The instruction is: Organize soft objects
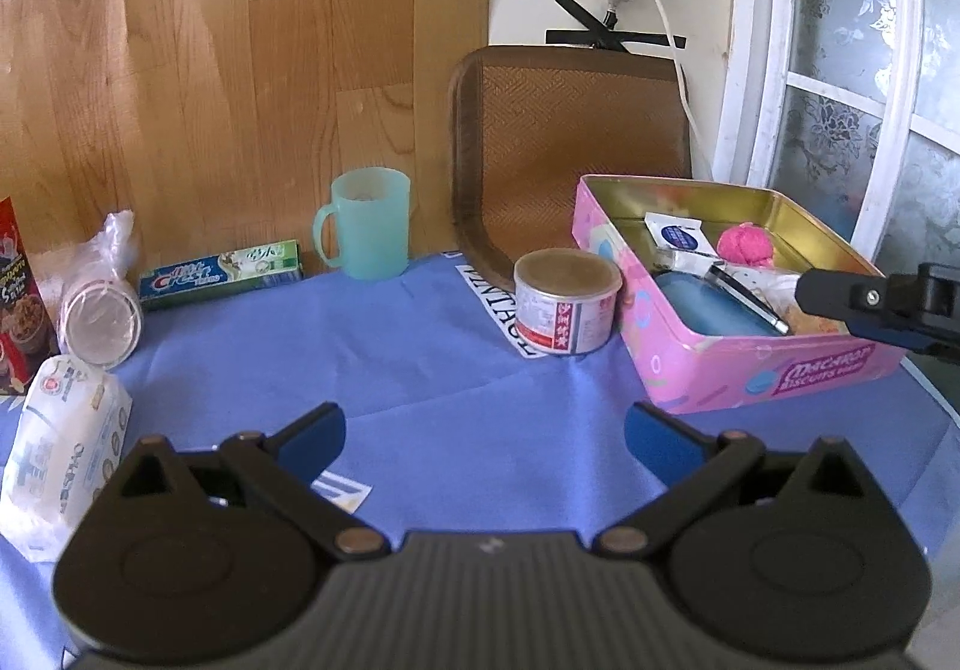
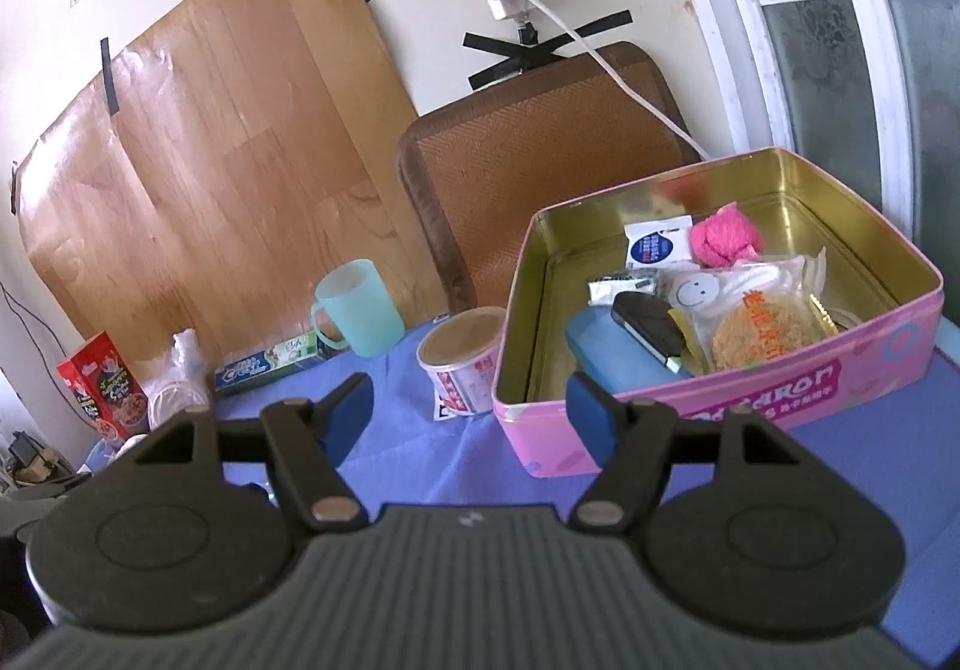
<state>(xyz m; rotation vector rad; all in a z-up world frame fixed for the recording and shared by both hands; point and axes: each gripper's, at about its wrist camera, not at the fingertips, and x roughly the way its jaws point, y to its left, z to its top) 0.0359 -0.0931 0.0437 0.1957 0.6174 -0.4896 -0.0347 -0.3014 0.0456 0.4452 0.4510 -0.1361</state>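
A pink biscuit tin (image 2: 780,388) (image 1: 750,370) stands open on the blue cloth at the right. Inside lie a pink yarn ball (image 2: 723,238) (image 1: 747,244), a wrapped cake (image 2: 750,334), white sachets (image 2: 657,244), a blue pad (image 1: 708,310) and a black pen-like item (image 2: 648,325). A white tissue pack (image 1: 66,448) lies at the left edge of the cloth. My left gripper (image 1: 483,439) hovers open over bare cloth, holding nothing. My right gripper (image 2: 471,412) stands open in front of the tin's near-left corner, also holding nothing; its finger (image 1: 864,304) shows over the tin in the left wrist view.
A round can (image 1: 567,301) (image 2: 462,361) sits left of the tin. A green mug (image 1: 366,223) (image 2: 357,310), a toothpaste box (image 1: 219,274) (image 2: 267,364), a bagged plastic cup (image 1: 102,310) and a red snack box (image 1: 18,304) (image 2: 105,385) line the back. A brown mat (image 1: 570,141) leans on the wall.
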